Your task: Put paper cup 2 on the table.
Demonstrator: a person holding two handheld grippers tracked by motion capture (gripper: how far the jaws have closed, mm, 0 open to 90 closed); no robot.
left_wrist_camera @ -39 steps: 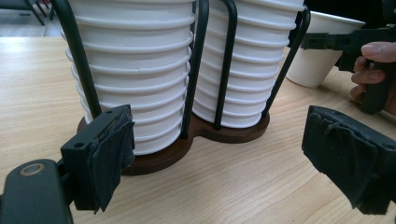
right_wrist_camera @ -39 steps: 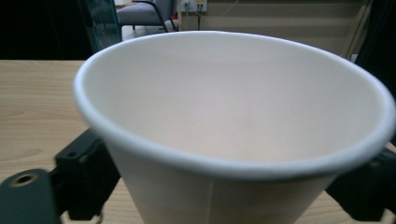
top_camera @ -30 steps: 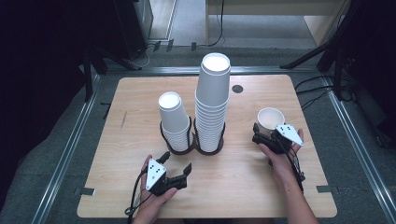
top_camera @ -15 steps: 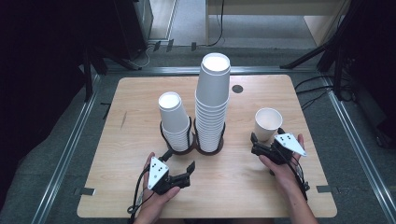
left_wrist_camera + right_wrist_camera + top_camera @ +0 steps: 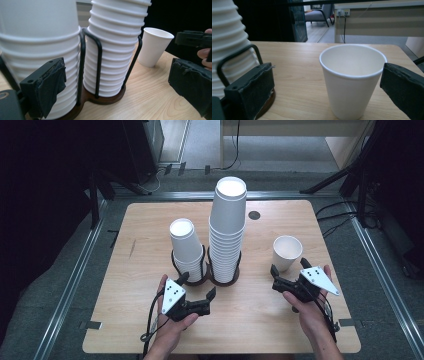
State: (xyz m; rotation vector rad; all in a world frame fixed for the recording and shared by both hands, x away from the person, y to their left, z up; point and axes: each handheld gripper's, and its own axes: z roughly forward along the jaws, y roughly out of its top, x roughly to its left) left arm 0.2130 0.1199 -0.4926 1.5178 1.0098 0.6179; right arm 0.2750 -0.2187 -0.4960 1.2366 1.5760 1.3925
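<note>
At right of centre, the upright cup (image 5: 287,252) stands just above my right gripper (image 5: 287,275), jaws wide and empty; my left gripper (image 5: 197,286), just opened and empty, lies farther off.

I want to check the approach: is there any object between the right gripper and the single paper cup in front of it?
Nothing visible. The single cup stands upright just ahead of the right gripper, its open jaws either side of it, pads not touching.
</note>
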